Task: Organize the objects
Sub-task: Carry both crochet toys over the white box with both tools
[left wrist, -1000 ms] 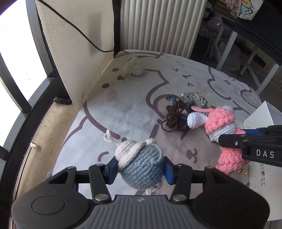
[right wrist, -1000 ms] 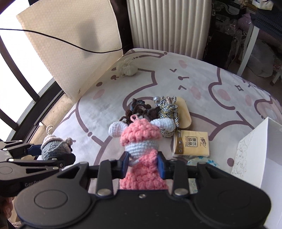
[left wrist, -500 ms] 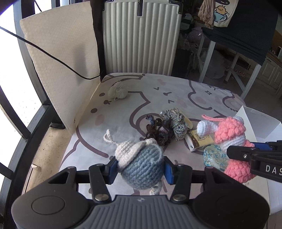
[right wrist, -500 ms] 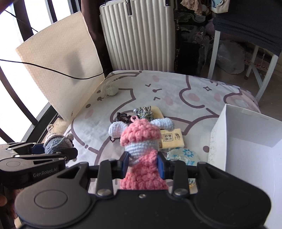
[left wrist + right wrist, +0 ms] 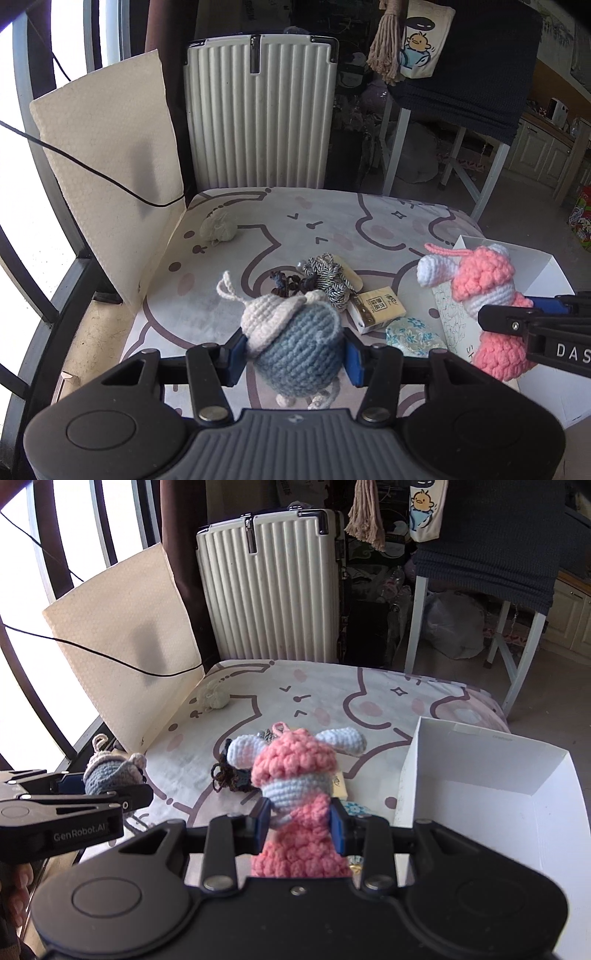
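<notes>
My left gripper (image 5: 293, 349) is shut on a blue crochet toy with a cream cap (image 5: 295, 343), held above the near left of the patterned table (image 5: 280, 236). In the right wrist view that blue crochet toy (image 5: 110, 771) shows at the left in the left gripper (image 5: 110, 794). My right gripper (image 5: 300, 823) is shut on a pink crochet doll with pale blue ears (image 5: 295, 771). The pink doll (image 5: 484, 291) hangs beside the open white box (image 5: 491, 786) at the right.
On the table lie a dark hair tie bundle (image 5: 288, 284), a striped cord bundle (image 5: 330, 277), a yellow tissue packet (image 5: 376, 308), a floral pouch (image 5: 413, 336) and a cream yarn ball (image 5: 218, 229). A white suitcase (image 5: 258, 110) and a cream panel (image 5: 107, 177) border the table.
Both grippers have risen and pulled back with their toys still held. More of the suitcase and the room behind shows, and the white box has come further into view.
</notes>
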